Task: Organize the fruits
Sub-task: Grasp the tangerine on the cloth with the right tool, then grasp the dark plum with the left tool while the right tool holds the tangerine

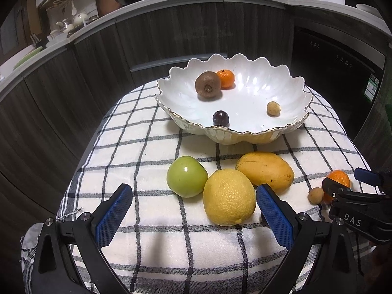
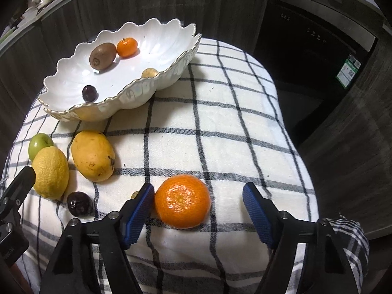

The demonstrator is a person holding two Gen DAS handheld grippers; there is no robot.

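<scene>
Right gripper (image 2: 198,210) is sitting low centre in the right wrist view, jaws spread and nothing clamped; a large tangerine (image 2: 182,201) is lying on the checked cloth (image 2: 220,127) between the blue pads, just beside the left pad (image 2: 137,214) with a clear gap to the right pad. No earlier view to compare, so only the stance is noted. Left of that pad a dark plum (image 2: 79,203) is resting on the cloth, and a small tan fruit is peeking out behind the pad tip, mostly hidden. Further left a lemon (image 2: 51,172), a yellow mango (image 2: 93,155) and a green apple (image 2: 39,143) are clustering at mid left of the frame. A white scalloped bowl (image 2: 171,49) is occupying the upper left, holding a kiwi (image 2: 102,55), a small tangerine (image 2: 127,47), a second dark plum (image 2: 89,93) and a small tan round fruit (image 2: 149,72) half behind the rim. Left gripper (image 1: 194,214) is showing at bottom centre of the left wrist view, jaws wide and released; the lemon is lying between the pads, nearest the right pad (image 1: 275,216), contact not clear. The apple and mango are sitting just beyond it, the bowl at upper centre. At the right edge of this view the right gripper's dark fingers are flanking the large tangerine, a small tan fruit (image 1: 316,195) just to its left.
</scene>
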